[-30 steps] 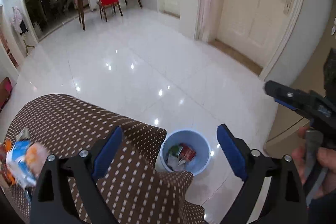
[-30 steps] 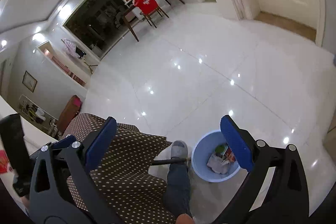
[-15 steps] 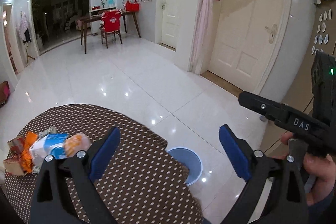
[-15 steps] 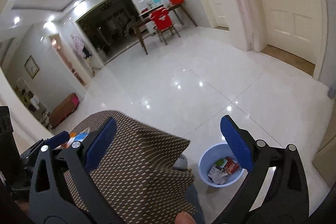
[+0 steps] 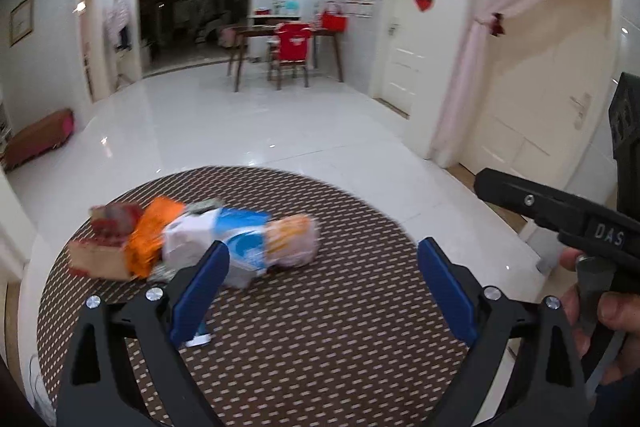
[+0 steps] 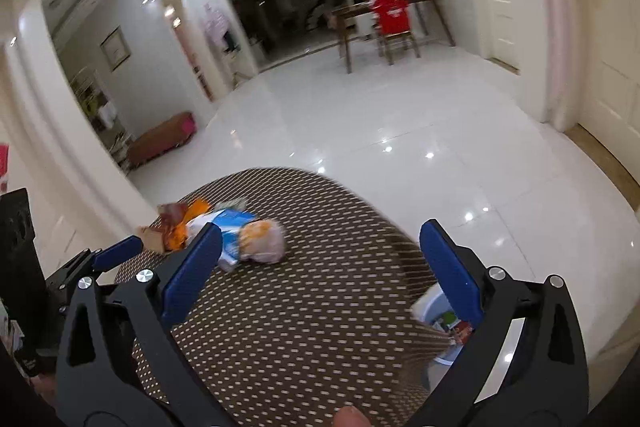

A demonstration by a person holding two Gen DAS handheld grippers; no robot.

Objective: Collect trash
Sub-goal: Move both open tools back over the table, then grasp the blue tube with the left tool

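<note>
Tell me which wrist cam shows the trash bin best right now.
Right wrist: the blue bin shows beside the table edge, partly hidden behind the right gripper finger, with trash inside. Left wrist view shows no bin at all.

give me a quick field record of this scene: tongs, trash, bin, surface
left tongs: open, empty, above the table, aimed toward the trash pile
right tongs: open, empty, above the table
trash pile: wrappers and a small box bunched on the far left part of the table, blurred
loose scrap: small piece near the left tongs' left finger
table: round, brown dotted cloth
bin: pale blue, on the floor at the table's right edge, some trash inside
floor: glossy white tile
</note>
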